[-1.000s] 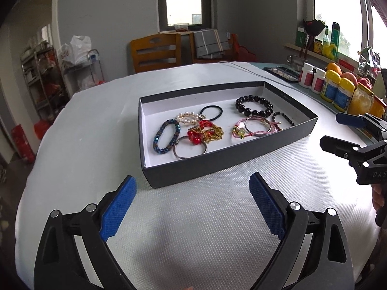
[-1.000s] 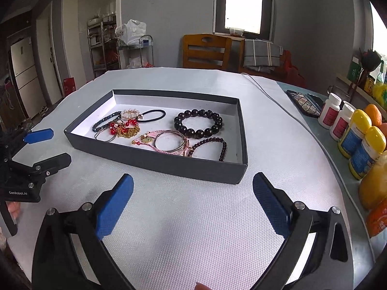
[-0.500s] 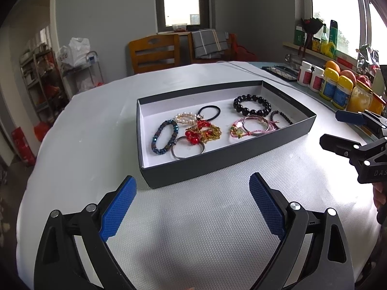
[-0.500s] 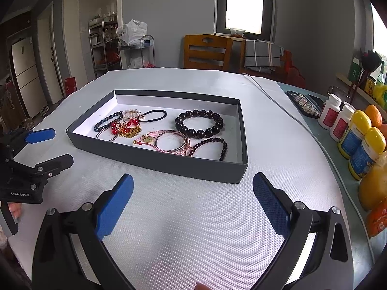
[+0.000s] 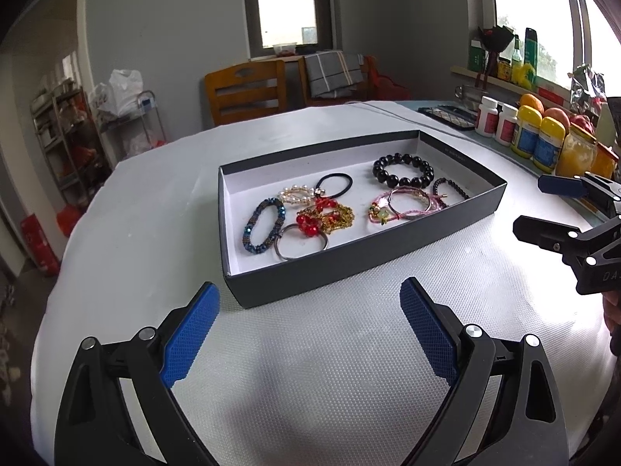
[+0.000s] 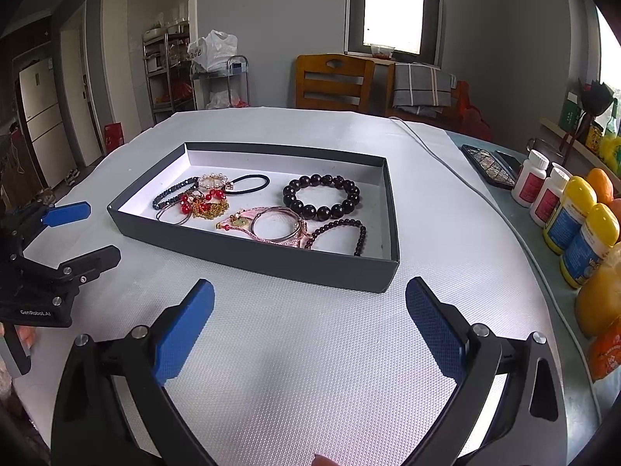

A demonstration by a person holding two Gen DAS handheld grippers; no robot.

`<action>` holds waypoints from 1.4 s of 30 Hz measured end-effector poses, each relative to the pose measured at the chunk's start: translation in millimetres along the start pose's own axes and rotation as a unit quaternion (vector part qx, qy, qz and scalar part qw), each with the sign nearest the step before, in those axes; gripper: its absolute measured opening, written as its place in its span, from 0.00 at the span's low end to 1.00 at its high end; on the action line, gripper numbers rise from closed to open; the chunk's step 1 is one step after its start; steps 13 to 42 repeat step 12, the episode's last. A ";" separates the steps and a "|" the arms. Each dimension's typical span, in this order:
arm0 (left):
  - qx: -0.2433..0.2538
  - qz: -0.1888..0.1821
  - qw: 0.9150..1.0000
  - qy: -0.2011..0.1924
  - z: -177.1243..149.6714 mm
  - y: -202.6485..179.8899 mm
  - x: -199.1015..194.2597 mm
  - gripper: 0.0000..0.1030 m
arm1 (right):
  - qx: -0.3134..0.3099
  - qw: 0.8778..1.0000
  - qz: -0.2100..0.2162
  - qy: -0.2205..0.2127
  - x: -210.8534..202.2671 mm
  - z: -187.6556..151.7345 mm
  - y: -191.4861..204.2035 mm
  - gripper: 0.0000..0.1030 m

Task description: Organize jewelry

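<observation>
A: What writing can we read? On the left gripper (image 6: 83,229), seen at the left edge of the right wrist view, the black body carries "GenRobot.AI" in white. On the right gripper (image 5: 543,209), at the right edge of the left wrist view, we get only "DA" before the frame cuts it off.

B: The labels on the yellow-capped bottles (image 6: 582,233) at the right of the table are too small for us to read, and so is the faint print on the inner far-right wall of the box (image 5: 349,268).

A: How are we holding the grippers? Both hover low over the white textured table (image 5: 310,369), on the near side of the box, and point toward it. Each has its jaws wide apart with nothing between the blue pads.

B: And the jewelry all lies inside the dark, white-lined box at the middle of the table. The blue beaded bracelet (image 5: 264,225) lies at the left, the red bead cluster on gold chain (image 5: 326,217) beside it, and the large black bead bracelet (image 6: 321,196) toward the far right.

A: What is hard to make out? The pink corded bracelets (image 6: 268,225) overlap a metal bangle, so we cannot count them. A hand shows only as a sliver at each frame's edge.
</observation>
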State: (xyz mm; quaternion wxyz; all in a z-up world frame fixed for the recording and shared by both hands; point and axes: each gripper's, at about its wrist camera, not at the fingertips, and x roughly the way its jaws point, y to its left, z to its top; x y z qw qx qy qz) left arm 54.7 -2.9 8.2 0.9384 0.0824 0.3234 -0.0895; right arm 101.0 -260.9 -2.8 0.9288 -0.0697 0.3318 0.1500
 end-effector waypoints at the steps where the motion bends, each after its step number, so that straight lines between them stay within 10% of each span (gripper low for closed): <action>1: 0.007 0.006 1.000 -0.008 0.9 -1.7 -1.9 0.93 | 0.000 1.000 0.001 0.000 -0.2 -0.3 0.2 0.94; 42: 0.012 0.003 1.000 0.006 4.0 -4.7 -2.0 0.93 | 0.002 1.000 0.003 -0.002 -3.3 0.5 -1.7 0.94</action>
